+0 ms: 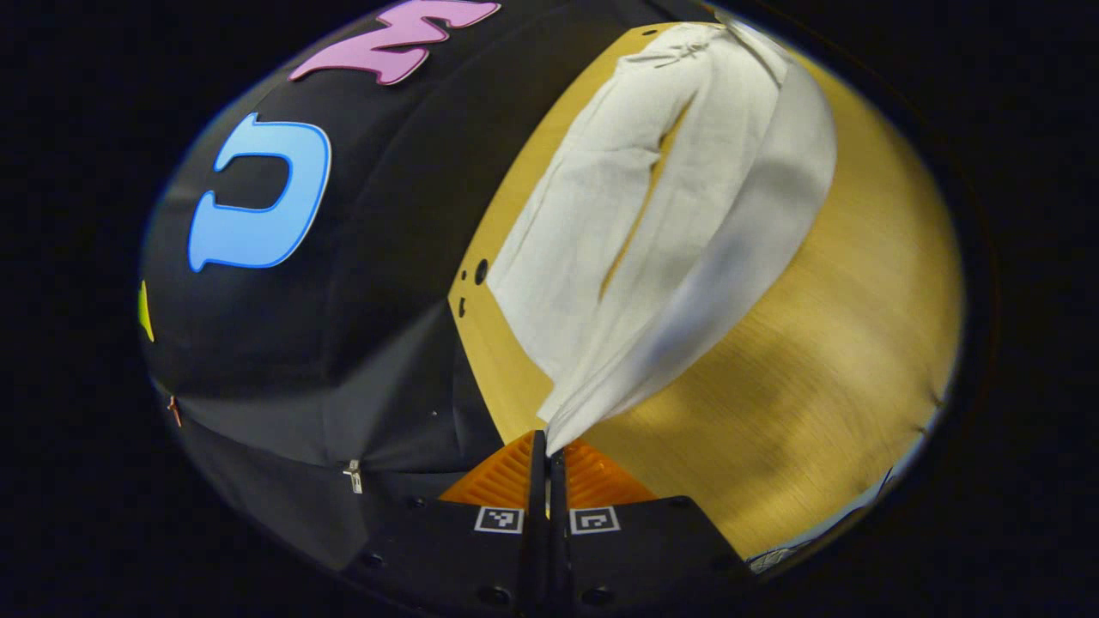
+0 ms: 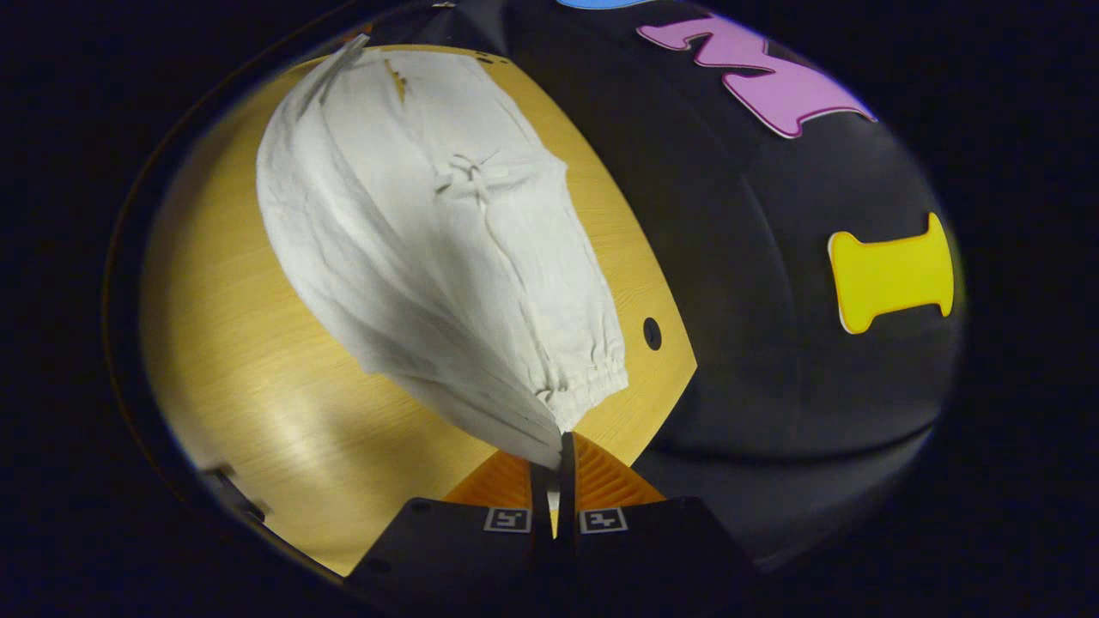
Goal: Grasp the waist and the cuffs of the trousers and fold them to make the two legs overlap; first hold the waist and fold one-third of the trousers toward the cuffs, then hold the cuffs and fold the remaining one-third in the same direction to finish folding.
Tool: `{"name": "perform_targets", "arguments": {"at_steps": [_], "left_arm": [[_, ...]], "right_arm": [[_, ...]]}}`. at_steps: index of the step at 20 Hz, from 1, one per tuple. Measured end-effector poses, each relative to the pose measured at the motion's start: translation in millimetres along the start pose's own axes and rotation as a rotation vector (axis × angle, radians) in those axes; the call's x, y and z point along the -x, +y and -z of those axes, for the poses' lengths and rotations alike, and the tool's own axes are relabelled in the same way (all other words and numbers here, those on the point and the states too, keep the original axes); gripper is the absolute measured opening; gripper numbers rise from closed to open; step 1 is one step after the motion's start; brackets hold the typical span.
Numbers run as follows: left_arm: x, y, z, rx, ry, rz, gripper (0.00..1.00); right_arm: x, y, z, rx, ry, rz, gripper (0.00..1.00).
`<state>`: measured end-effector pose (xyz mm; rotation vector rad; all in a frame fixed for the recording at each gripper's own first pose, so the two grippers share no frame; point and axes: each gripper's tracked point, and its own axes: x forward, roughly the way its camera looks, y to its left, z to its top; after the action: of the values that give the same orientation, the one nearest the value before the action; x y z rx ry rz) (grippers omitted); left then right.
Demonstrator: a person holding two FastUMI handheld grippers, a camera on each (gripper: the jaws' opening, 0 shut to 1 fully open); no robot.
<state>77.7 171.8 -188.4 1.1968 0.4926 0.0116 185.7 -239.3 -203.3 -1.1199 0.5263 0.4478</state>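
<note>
On the wooden table (image 1: 824,360), smooth and pale w/ drilled holes near its edge, the trousers (image 1: 601,232) lie partly lifted: thin, creased off-white cloth, drawstring waist, one leg flat, the other drawn up twd the grippers. Left gripper (image 1: 547,451) is clamped on a cuff corner and right gripper (image 2: 560,459) on the gathered waist edge. Risk, as judged: each bite is narrow, so cloth may slip out, or uneven pull btwn hands may skew the legs' overlap.
</note>
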Motion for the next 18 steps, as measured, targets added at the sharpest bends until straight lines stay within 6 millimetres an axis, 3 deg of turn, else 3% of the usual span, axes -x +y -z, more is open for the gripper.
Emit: {"name": "perform_targets", "arguments": {"at_steps": [3, 6, 10, 11, 13, 15, 18], "left_arm": [[-13.5, 23.6, -19.4, 0.09, -0.026, -0.074, 0.05], [-30.3, 41.4, -35.7, 0.171, -0.032, -0.1, 0.05], [-65.2, 61.0, -65.1, 0.258, -0.067, -0.114, 0.05], [-75.6, 61.9, -70.4, 0.252, -0.068, -0.113, 0.05], [-97.8, 61.9, -71.4, 0.203, -0.053, -0.098, 0.05], [-110.5, 61.1, -64.2, 0.19, -0.015, -0.099, 0.05], [-118.3, 51.8, -69.1, 0.226, -0.028, -0.105, 0.05]], "right_arm": [[-7.7, -29.0, -24.7, -0.167, -0.026, 0.04, 0.05], [-29.0, -66.4, -52.5, -0.384, -0.065, 0.068, 0.06], [-53.4, -104.2, -80.0, -0.612, -0.076, 0.108, 0.06], [-61.3, -104.2, -87.0, -0.695, -0.074, 0.088, 0.1], [-80.6, -107.7, -100.1, -0.834, -0.075, 0.081, 0.05], [-101.5, -101.4, -99.3, -0.888, -0.053, 0.072, 0.05], [-130.0, -89.8, -87.7, -0.965, 0.011, 0.048, 0.06]]}}
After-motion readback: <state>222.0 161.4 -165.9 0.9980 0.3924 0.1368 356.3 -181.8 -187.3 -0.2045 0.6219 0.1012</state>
